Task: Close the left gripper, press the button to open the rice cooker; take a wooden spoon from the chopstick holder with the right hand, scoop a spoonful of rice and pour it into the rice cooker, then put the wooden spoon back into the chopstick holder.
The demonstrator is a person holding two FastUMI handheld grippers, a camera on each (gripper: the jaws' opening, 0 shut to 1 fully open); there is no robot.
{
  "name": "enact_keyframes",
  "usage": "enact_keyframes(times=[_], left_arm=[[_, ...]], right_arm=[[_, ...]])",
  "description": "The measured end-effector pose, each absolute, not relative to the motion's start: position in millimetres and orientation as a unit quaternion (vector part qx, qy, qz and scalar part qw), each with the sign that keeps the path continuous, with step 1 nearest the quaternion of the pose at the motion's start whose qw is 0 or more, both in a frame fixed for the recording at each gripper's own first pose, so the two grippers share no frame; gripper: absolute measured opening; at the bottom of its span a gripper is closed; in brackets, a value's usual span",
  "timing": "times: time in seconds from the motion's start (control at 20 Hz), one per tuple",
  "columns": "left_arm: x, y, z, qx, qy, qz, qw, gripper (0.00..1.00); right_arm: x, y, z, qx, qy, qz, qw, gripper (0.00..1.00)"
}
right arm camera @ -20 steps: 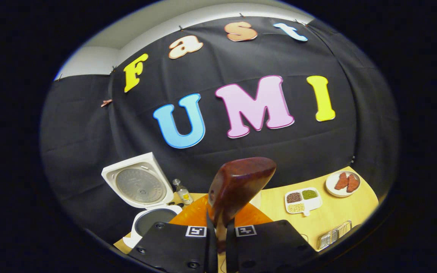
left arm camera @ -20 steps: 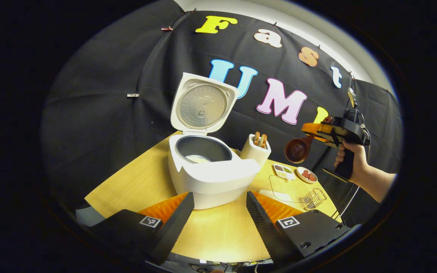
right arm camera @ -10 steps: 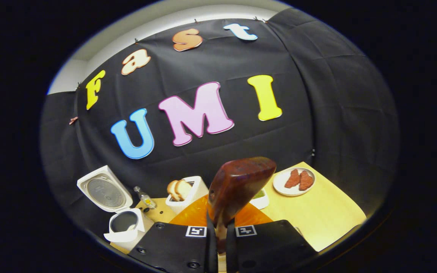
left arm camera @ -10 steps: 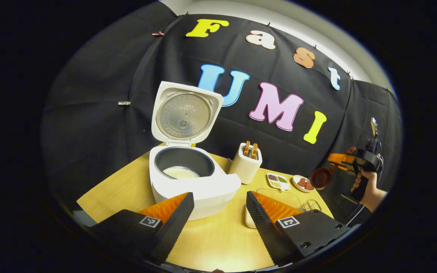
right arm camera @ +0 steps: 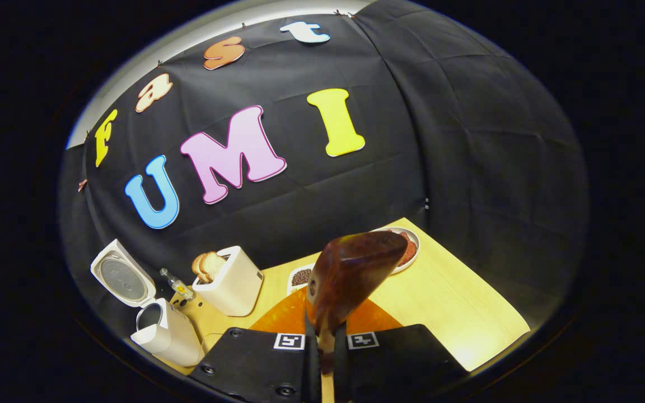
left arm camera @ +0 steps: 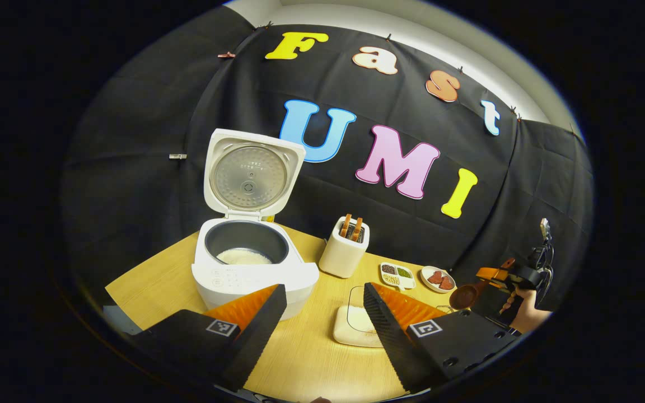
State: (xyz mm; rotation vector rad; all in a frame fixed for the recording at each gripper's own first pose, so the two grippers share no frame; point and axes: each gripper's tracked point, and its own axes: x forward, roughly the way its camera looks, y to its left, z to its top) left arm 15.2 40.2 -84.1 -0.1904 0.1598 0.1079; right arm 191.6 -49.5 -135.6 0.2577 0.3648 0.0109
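meanwhile right claw [right arm camera: 322,350] pinches the wooden spoon [right arm camera: 350,274]; left claw [left arm camera: 322,313] gapes wide.

The right gripper [right arm camera: 322,358] clamps a wooden spoon [right arm camera: 350,274] by its handle, bowl raised above the wooden table [right arm camera: 457,313]; the rice cooker [right arm camera: 160,330] stands lid-up beside the chopstick holder [right arm camera: 233,282].

Booth's basically a light wood-grain bench [left arm camera: 311,358] backed by creased black cloth wall [left arm camera: 143,140] pinned up with small clips, a strip of pale wall [left arm camera: 412,25] showing above it, lit pretty bright overhead.
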Motion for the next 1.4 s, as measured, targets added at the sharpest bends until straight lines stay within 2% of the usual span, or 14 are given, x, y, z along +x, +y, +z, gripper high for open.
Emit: enact_keyframes(times=[0.4,0.7,0.8,0.85,1.0,1.05,1.1,1.15,1.4], left_arm=[[12,16,-84,-0.069,0.099,0.103,0.987,0.95],[13,28,-82,-0.081,0.106,0.139,0.981,0.95],[14,35,-77,-0.074,0.103,0.143,0.982,0.96],[14,41,-72,-0.069,0.098,0.147,0.982,0.96],[17,66,-53,-0.06,0.079,0.164,0.981,0.95],[18,77,-46,-0.063,0.073,0.17,0.981,0.95],[20,88,-40,-0.076,0.072,0.175,0.979,0.95],[22,98,-35,-0.086,0.071,0.177,0.978,0.96],[33,153,25,-0.043,0.046,0.202,0.977,0.95]], right_arm=[[193,-77,-219,0.152,0.25,-0.025,0.956,0.13],[196,-73,-255,0.174,0.282,-0.039,0.943,0.17],[196,-71,-256,0.181,0.283,-0.038,0.941,0.13],[196,-72,-251,0.183,0.279,-0.038,0.942,0.22],[184,-79,-238,0.168,0.27,-0.044,0.947,0.92],[181,-88,-236,0.151,0.267,-0.057,0.95,0.97],[175,-95,-230,0.131,0.263,-0.068,0.954,0.89],[168,-100,-221,0.112,0.253,-0.074,0.958,0.99],[133,-115,-173,0.028,0.205,-0.078,0.975,0.99]])
